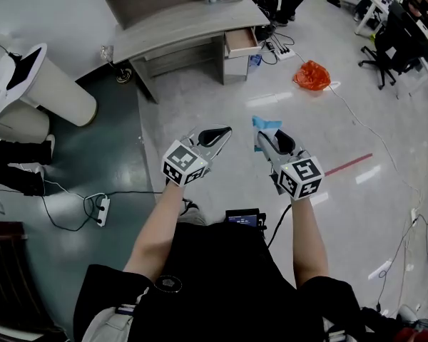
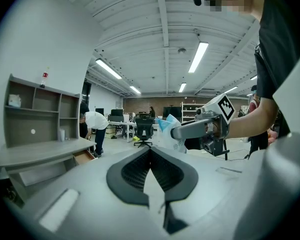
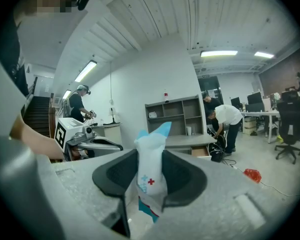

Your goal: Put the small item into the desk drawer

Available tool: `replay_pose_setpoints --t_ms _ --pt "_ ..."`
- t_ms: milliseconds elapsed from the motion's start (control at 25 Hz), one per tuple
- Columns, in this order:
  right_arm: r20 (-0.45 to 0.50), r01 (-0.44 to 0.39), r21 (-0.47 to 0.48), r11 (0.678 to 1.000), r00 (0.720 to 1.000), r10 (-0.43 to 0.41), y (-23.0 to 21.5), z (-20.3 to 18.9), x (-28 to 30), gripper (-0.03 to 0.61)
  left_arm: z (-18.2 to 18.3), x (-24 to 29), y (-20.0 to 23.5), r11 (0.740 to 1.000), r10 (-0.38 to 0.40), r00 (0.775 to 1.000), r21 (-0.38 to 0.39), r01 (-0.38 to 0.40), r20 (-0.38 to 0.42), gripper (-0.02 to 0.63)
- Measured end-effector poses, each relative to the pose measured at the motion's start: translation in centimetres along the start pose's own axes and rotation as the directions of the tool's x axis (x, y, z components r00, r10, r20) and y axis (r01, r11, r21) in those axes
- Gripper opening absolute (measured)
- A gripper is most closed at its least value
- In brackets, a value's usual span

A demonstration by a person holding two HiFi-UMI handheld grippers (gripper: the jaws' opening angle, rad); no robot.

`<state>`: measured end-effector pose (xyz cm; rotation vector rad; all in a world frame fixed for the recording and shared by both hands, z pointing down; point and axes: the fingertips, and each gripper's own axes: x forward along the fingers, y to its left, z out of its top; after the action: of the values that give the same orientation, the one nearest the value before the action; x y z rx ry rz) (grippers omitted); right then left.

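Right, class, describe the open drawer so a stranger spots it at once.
Find the long grey desk at the head view's top. Under its right end stands a drawer unit; only its top drawer is pulled out, brownish inside.

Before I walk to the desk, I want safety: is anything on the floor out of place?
An orange bag lies crumpled on the open floor, right of the open drawer; it looks dropped there.

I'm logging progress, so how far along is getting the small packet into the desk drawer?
Done: the packet is pinched in the right tongs, and the drawer of the desk stands open. In hand: the packet is held over the floor, well short of the desk. Left: reach the drawer and drop it in. The left tongs are shut and empty.
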<state>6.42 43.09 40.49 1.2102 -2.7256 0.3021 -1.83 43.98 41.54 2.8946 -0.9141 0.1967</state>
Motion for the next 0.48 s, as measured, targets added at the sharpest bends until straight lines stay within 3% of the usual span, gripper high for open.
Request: replay_pose_setpoints --t_ms 240,480 --pt "-0.017 -0.004 0.026 1.0 1.0 0.004 -1.2 -1.0 1.3 0.156 -1.7 0.1 1.7 0.999 0.034 0.999 -0.031 -0.034 -0.019 0.003" --pt "-0.03 0.024 0.028 0.999 0.999 -0.023 -3.0 -0.9 4.6 0.156 -2.5 1.8 5.5 0.998 0.011 1.0 -0.056 -0.011 -0.01 0.003"
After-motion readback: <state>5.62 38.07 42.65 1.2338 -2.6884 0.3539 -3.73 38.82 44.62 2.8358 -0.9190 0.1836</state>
